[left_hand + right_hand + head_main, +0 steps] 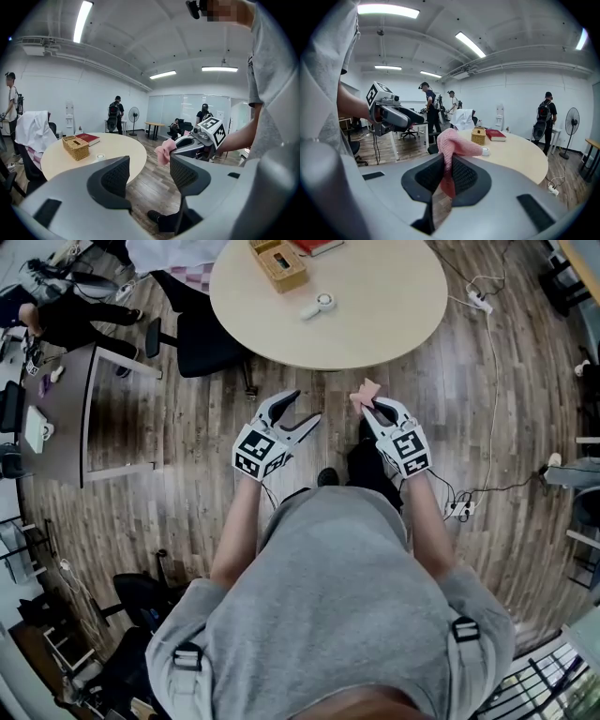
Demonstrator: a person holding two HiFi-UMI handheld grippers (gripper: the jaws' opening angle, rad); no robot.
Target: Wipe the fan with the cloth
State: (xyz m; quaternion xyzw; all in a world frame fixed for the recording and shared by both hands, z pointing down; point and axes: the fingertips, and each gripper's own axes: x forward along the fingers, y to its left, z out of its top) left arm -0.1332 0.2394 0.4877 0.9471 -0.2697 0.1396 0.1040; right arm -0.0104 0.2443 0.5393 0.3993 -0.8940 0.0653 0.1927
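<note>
A small white hand-held fan (319, 304) lies on the round beige table (394, 296), ahead of both grippers and apart from them. My right gripper (373, 409) is shut on a pink cloth (365, 392), which sticks up out of the closed jaws (447, 176) as a bunched fold (457, 144). My left gripper (309, 405) is held beside it over the wooden floor, jaws open with nothing between them (150, 174). The left gripper view shows the cloth (164, 151) in the right gripper (187, 147) and the fan (100, 156) on the table.
A wicker box (279, 264) and a red book (317, 246) sit at the table's far side. A black chair (202, 338) stands at the table's left and a desk (70, 399) further left. A power strip (479, 301) lies on the floor. People and a pedestal fan (571, 121) stand beyond.
</note>
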